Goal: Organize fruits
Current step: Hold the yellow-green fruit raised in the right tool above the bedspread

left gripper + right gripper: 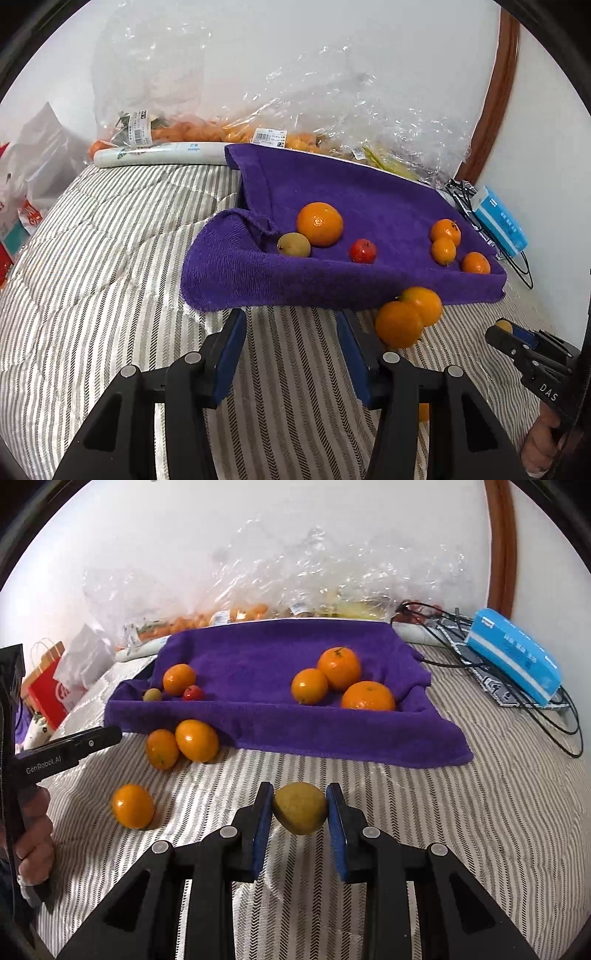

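A purple towel (pixel 266 653) lines a tray on the striped bed. On it lie three oranges (pixel 339 667) at the right, and an orange (pixel 179 679), a small red fruit (pixel 193 693) and a green-brown fruit (pixel 152 695) at the left. Two oranges (pixel 196 740) rest against the towel's front edge; another (pixel 133 806) lies nearer on the cover. My right gripper (pixel 300 805) is shut on a yellow-green fruit (pixel 300 808), just above the cover. My left gripper (pixel 291 321) is open and empty, in front of the towel (pixel 332 184), left of the two oranges (pixel 400 328).
Clear plastic bags of fruit (pixel 258 602) lie along the wall behind the towel. A blue tissue pack (pixel 513 653) and black cables (pixel 546 709) lie at the right. A red paper bag (pixel 48 690) stands at the left. A white roll (pixel 159 153) lies behind the towel.
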### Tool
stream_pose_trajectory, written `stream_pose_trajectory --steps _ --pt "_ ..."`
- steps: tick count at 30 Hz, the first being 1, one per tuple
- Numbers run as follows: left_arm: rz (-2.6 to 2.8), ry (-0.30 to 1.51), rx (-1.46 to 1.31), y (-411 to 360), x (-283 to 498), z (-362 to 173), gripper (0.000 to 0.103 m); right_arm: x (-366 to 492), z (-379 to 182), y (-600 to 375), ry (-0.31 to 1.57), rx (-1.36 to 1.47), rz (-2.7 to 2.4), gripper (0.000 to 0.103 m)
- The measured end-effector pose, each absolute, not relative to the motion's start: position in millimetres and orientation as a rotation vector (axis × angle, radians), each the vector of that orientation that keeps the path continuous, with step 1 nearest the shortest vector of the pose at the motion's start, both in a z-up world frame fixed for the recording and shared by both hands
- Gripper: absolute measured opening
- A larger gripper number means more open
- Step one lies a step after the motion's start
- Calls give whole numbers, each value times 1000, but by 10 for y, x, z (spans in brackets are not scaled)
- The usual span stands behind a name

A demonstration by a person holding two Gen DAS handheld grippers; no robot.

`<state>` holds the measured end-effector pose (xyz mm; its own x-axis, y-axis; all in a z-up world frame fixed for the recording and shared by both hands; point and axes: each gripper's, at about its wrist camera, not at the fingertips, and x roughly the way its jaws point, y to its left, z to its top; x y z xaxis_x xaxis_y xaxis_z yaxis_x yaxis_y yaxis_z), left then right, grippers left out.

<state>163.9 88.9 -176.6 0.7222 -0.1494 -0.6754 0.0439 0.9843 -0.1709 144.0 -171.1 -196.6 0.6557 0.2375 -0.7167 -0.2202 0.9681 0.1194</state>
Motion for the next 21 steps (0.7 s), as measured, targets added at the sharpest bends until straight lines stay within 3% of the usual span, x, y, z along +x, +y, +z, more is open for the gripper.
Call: stream_pose_trajectory --steps 21 --pt "-80 736 -151 862 1437 -1749 48 1410 -1975 -1726 815 32 271 29"
